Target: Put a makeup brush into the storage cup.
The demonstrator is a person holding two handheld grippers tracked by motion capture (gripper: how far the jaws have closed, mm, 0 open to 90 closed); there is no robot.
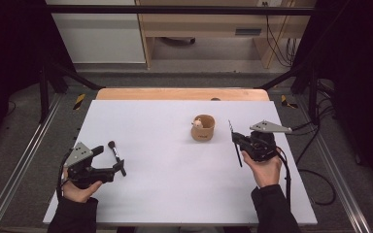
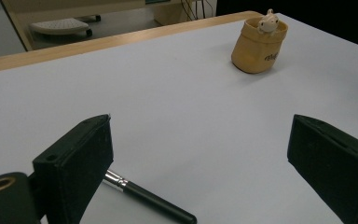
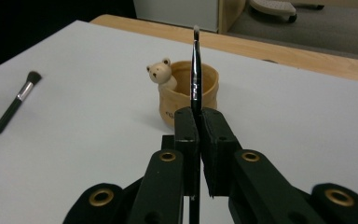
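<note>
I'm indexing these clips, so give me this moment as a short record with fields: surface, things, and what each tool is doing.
surface: white table
holder: tan cup with a bear figure, upright, right of centre
right tool: shut on a thin brush, held near the cup
left tool: open, holding nothing
loose item: black makeup brush lying flat on the table by the left tool

The tan pot (image 2: 259, 46) carries a small dark printed word, too blurred to read.
</note>
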